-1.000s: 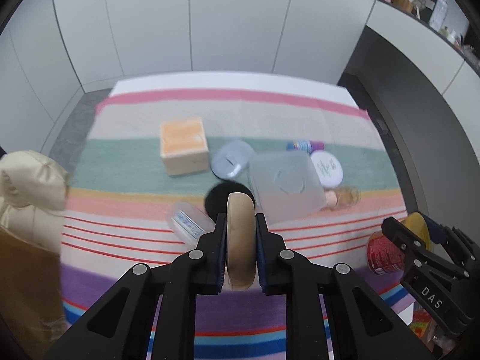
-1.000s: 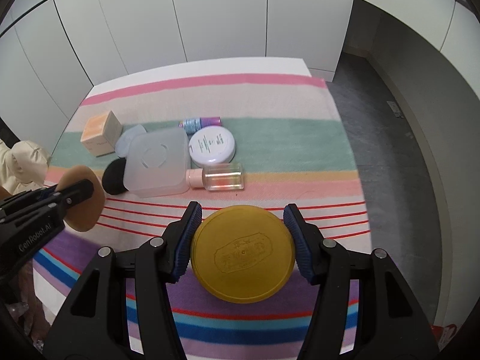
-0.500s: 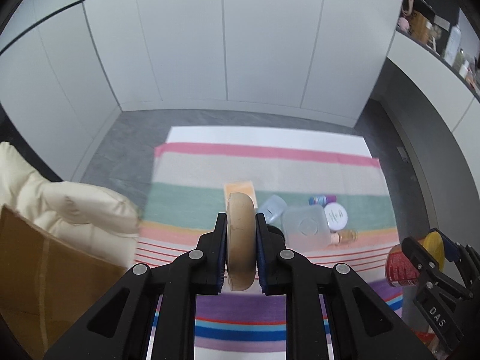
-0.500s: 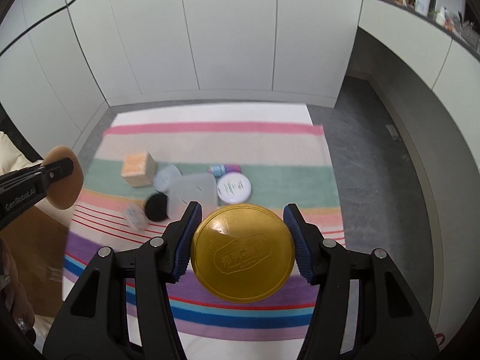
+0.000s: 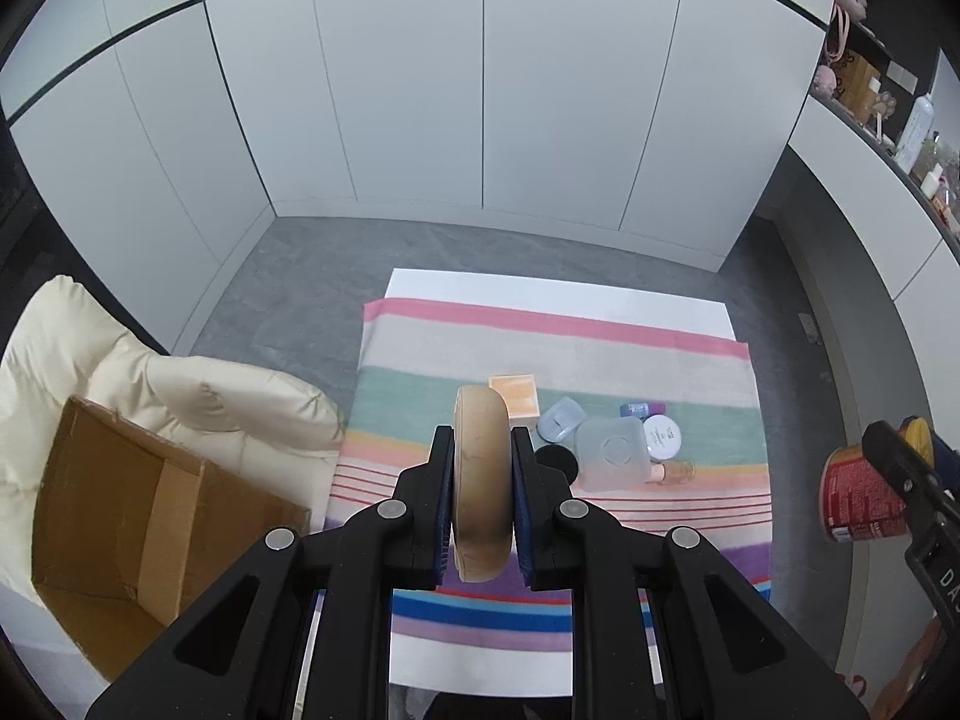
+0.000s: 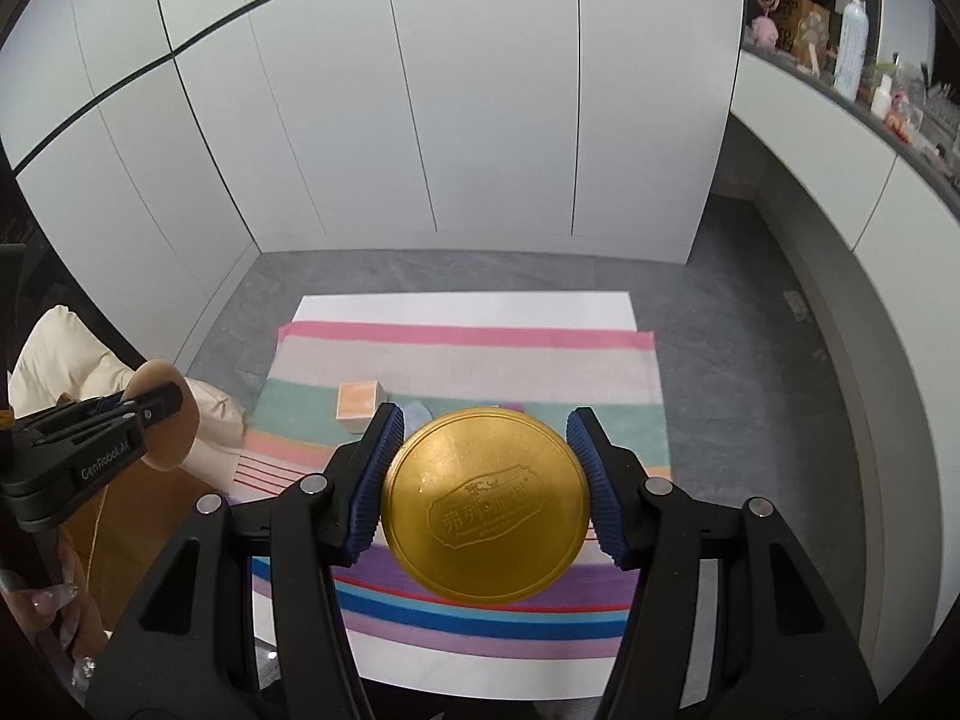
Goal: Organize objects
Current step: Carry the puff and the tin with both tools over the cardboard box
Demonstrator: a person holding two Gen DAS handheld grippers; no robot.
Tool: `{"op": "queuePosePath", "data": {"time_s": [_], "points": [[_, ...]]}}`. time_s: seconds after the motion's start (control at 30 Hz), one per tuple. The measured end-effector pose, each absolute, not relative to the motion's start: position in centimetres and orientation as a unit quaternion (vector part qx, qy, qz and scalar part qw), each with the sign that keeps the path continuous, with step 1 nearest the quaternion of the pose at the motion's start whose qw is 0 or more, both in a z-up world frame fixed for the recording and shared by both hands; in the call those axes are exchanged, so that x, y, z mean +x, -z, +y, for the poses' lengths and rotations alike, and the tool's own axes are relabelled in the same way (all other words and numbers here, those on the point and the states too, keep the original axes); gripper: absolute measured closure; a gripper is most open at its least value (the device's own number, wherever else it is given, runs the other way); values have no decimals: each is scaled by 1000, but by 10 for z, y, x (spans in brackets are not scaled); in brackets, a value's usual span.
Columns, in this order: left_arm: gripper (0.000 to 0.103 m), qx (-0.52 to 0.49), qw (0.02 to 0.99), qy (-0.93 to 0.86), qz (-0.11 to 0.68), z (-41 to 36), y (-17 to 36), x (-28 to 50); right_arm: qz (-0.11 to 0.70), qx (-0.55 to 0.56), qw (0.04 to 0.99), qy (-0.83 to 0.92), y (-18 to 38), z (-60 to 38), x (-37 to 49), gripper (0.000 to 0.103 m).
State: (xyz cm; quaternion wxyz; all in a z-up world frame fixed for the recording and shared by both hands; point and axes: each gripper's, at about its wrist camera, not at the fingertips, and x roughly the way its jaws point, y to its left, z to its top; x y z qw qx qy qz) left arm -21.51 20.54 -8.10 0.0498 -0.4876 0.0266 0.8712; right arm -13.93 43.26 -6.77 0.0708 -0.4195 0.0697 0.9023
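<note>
My left gripper [image 5: 480, 450] is shut on a tan round makeup puff [image 5: 483, 480], held on edge high above the striped cloth [image 5: 600, 342]. The right gripper [image 6: 485, 423] is shut on a red can with a gold lid [image 6: 486, 504], which hides part of the cloth below. In the left wrist view that can [image 5: 858, 498] and the right gripper [image 5: 912, 438] show at the right edge. Seen from the right wrist, the left gripper [image 6: 162, 399] and its puff [image 6: 177, 429] are at the left. On the cloth lie an orange box [image 5: 516, 396], a translucent square container [image 5: 612, 453], a white compact [image 5: 662, 437] and a black puff [image 5: 558, 459].
An open cardboard box [image 5: 120, 510] stands left of the table, against a cream cushion [image 5: 180, 396]. A bluish lid [image 5: 561, 417], a small clear bottle [image 5: 675, 471] and a purple bottle [image 5: 642, 408] also lie on the cloth. A person's hand [image 6: 54, 606] shows at lower left. Grey floor surrounds the table.
Both grippers have risen well above the table, each still gripping its object. The cloth and its objects look much smaller, and the cardboard box has come into the left wrist view.
</note>
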Motion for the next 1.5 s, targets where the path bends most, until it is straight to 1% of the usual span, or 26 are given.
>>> {"op": "queuePosePath", "data": {"time_s": [0.27, 0.43, 0.83, 1.0, 1.17, 1.33, 1.5], "points": [[85, -490, 52, -870, 22, 193, 73, -197, 58, -419, 76, -903, 57, 420, -128, 44], [85, -490, 49, -869, 56, 192, 77, -191, 44, -422, 91, -901, 59, 418, -126, 44], [85, -501, 62, -857, 105, 168, 91, -151, 36, -443, 110, -889, 77, 412, -98, 44], [85, -517, 72, -847, 102, 154, 97, -133, 39, -446, 109, -888, 80, 409, -78, 44], [85, -508, 76, -851, 107, 144, 96, -109, 38, -454, 97, -885, 86, 400, -55, 44], [85, -517, 97, -846, 89, 132, 98, -86, 29, -466, 85, -880, 97, 388, -33, 44], [85, -526, 107, -840, 72, 119, 103, -66, 45, -481, 74, -872, 112, 379, -11, 44]]}}
